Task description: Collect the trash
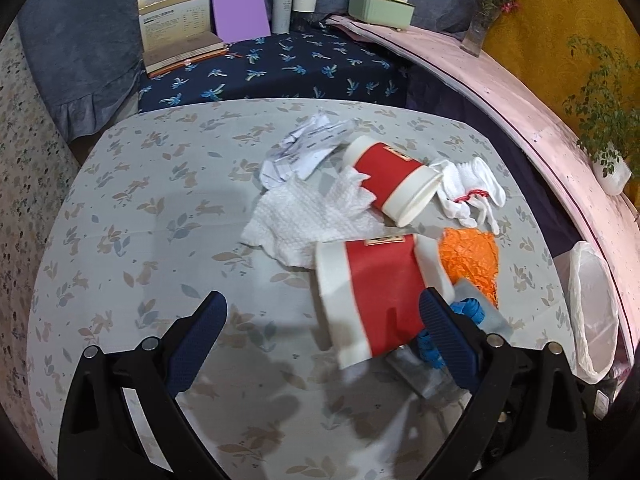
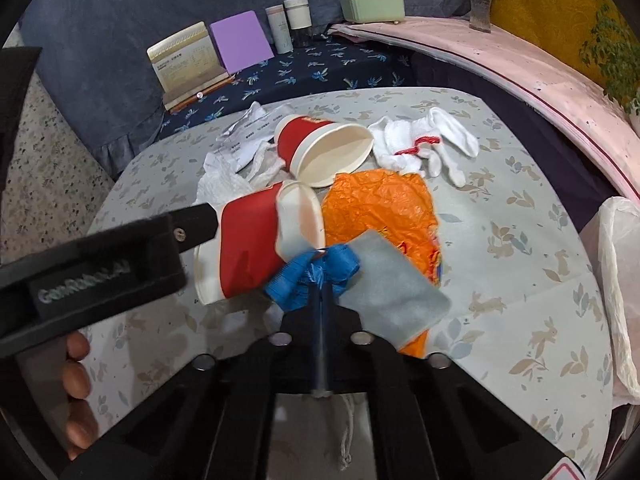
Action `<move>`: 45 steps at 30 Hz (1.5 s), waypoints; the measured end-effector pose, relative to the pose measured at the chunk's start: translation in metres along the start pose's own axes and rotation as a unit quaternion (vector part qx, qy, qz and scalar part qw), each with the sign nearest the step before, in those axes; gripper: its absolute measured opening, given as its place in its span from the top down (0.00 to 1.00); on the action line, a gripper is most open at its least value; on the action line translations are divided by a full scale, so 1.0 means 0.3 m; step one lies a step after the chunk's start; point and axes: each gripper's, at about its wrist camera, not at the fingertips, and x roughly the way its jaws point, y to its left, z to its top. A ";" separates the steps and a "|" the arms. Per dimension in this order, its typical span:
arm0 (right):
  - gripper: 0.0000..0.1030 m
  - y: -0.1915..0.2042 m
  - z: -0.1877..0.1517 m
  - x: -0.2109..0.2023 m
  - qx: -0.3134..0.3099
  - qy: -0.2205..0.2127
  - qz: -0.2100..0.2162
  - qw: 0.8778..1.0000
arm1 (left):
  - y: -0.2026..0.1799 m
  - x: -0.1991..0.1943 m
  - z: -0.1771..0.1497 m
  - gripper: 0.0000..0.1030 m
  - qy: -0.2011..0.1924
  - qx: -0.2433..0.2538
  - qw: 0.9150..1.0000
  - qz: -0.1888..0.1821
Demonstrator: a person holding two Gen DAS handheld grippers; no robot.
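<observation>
Trash lies on a round table with a rabbit-print cloth (image 1: 120,240). The near red-and-white paper cup (image 1: 376,292) (image 2: 248,248) lies on its side. My left gripper (image 1: 324,300) stands open around it, the cup close to the right finger and far from the left one. One of the left gripper's fingers (image 2: 196,218) reaches the cup's side in the right wrist view. My right gripper (image 2: 320,280) is shut on a blue woven band (image 2: 296,276) joined to a grey cloth piece (image 2: 392,292) (image 1: 484,304), over an orange wrapper (image 2: 380,208) (image 1: 472,260).
A second red cup (image 1: 396,180) (image 2: 324,148), a white paper towel (image 1: 308,216), crumpled printed paper (image 1: 304,144) and white gloves (image 1: 472,196) (image 2: 424,144) lie farther back. A white-lined bin (image 1: 592,312) (image 2: 620,272) stands at the table's right edge. A hand (image 2: 76,380) holds the left gripper.
</observation>
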 end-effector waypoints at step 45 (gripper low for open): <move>0.62 0.045 0.052 0.113 -0.018 0.013 0.047 0.999 | 0.062 0.036 -0.009 0.91 0.035 -0.015 0.998 -0.057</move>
